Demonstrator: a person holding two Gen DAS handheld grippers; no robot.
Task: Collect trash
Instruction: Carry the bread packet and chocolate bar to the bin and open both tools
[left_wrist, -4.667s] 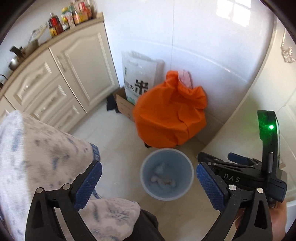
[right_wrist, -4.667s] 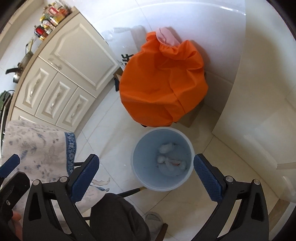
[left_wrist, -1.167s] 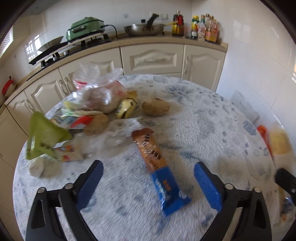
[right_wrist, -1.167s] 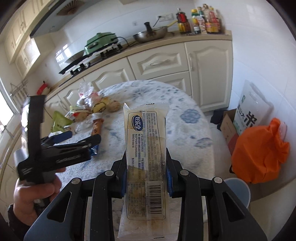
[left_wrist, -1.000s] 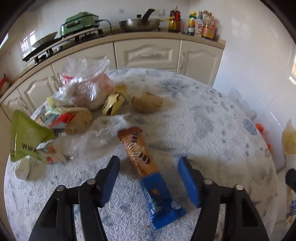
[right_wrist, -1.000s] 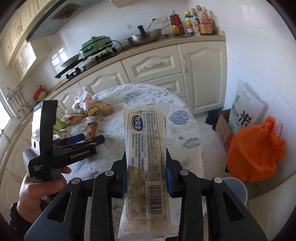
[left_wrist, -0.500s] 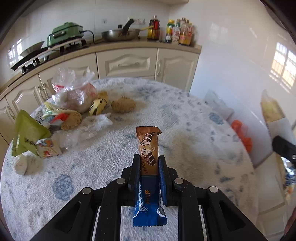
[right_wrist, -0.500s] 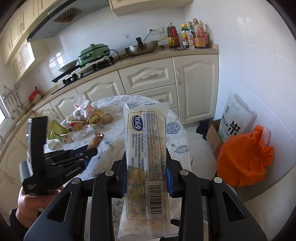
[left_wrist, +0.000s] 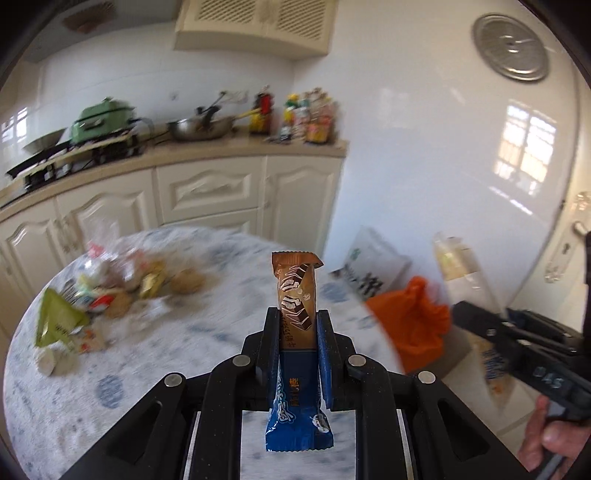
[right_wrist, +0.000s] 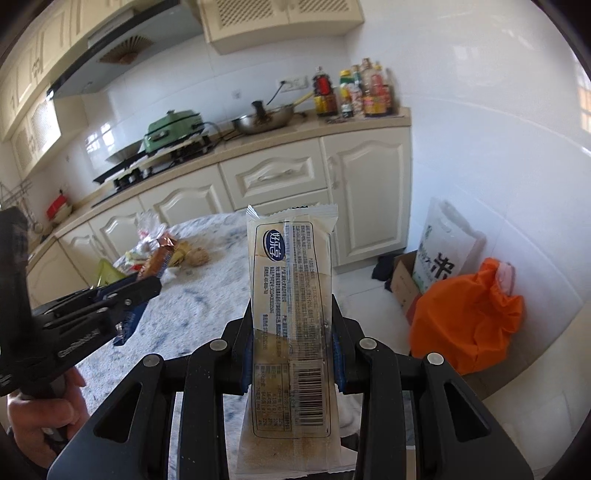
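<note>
Left gripper (left_wrist: 297, 354): jaws just closed on brown-blue snack-bar wrapper (left_wrist: 296, 332), now lifted off the tablecloth (left_wrist: 207, 332). Right gripper (right_wrist: 293, 354): jaws part-open, clamped on clear cake wrapper (right_wrist: 291, 295) as before. Both loaded; next prob. the bin, not in view.

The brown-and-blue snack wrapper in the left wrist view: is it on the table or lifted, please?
Lifted: the brown-and-blue snack wrapper stands clamped in the left gripper, clear of the round table.
</note>
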